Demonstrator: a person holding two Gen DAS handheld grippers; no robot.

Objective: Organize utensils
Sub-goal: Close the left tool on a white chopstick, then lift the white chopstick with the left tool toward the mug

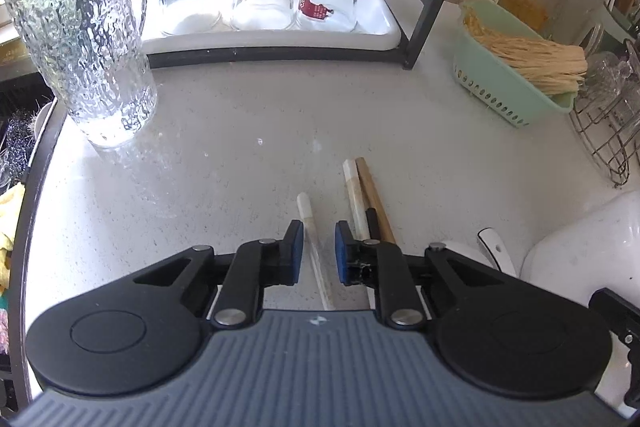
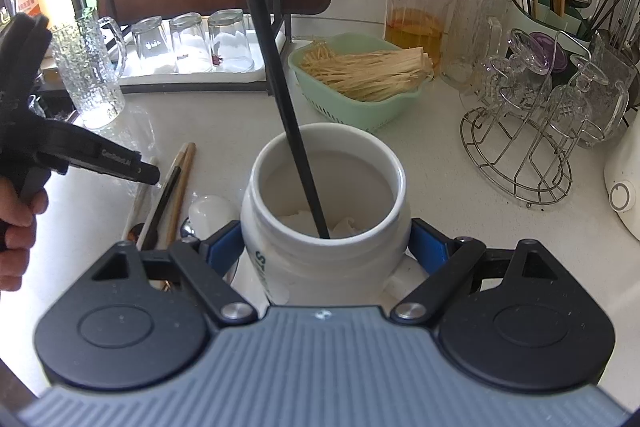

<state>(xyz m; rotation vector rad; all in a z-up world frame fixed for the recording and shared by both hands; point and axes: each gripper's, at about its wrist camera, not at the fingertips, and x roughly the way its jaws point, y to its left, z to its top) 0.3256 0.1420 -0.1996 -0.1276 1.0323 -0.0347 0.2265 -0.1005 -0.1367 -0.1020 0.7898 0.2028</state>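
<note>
My left gripper points down at the counter, open, its blue pads either side of a white chopstick without pressing on it. Just right of it lie a cream chopstick, a wooden one and a black one. A white spoon lies further right. My right gripper is shut on a white mug. A long black chopstick leans inside the mug. In the right wrist view the left gripper sits over the loose chopsticks, held by a person's hand.
A textured glass pitcher stands at the left by the sink edge. A white tray with three upturned glasses sits under a black shelf frame. A green basket, a red-lidded jar, a wire glass rack and a utensil holder line the right.
</note>
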